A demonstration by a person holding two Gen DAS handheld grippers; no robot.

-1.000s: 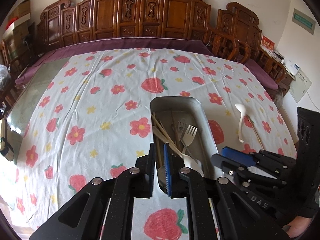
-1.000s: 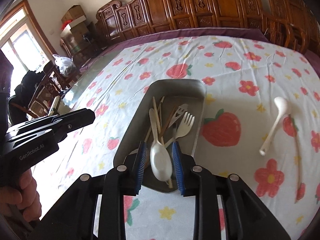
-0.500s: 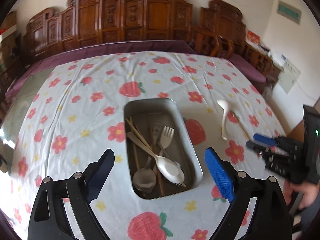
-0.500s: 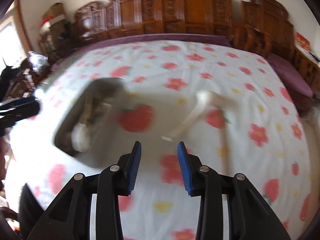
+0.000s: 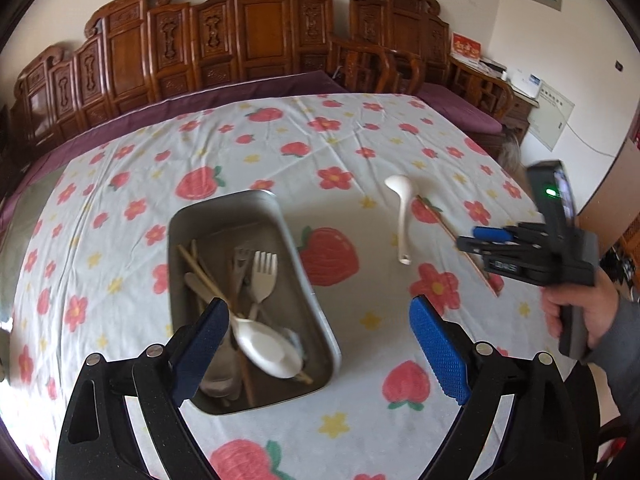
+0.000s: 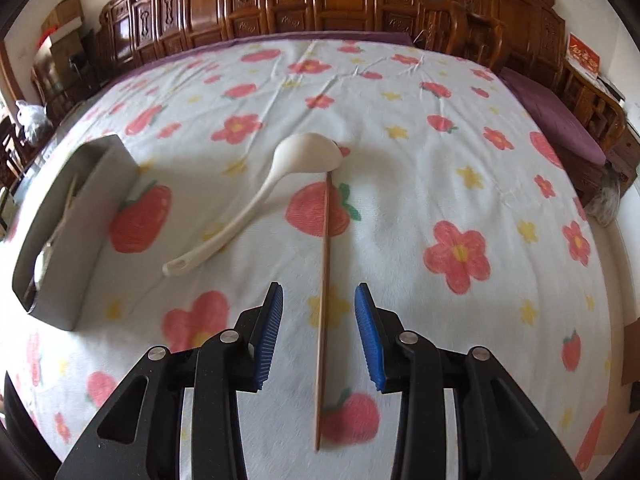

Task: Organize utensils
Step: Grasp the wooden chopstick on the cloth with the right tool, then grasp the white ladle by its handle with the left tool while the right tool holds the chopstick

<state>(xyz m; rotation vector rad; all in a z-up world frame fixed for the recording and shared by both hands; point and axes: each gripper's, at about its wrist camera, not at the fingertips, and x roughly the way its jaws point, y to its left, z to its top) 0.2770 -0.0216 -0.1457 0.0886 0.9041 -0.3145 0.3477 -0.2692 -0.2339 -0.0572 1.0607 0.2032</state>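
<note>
Left wrist view first: the left gripper now stands wide open over the metal tray, where a second ago its pads were nearly shut right at the tray's near end. Nothing sits between the jaws now. The white spoon that the other gripper was holding a second ago lies in the tray's near end, on top of the fork and chopsticks. That looks like one more utensil put away. Off to the right, the right gripper has swung away from the tray and hovers over the floral tablecloth beside the white ladle.

Right wrist view: the tray has slid to the left edge of the picture, and the single chopstick now runs straight up between the half-open jaws. The blue pads stand clear of it on both sides, so nothing is gripped. The chopstick is thin, pale wood, lying flat on the cloth, its far tip touching the ladle's bowl. Two pieces remain outside the tray, and the chopstick appears to be next.
</note>
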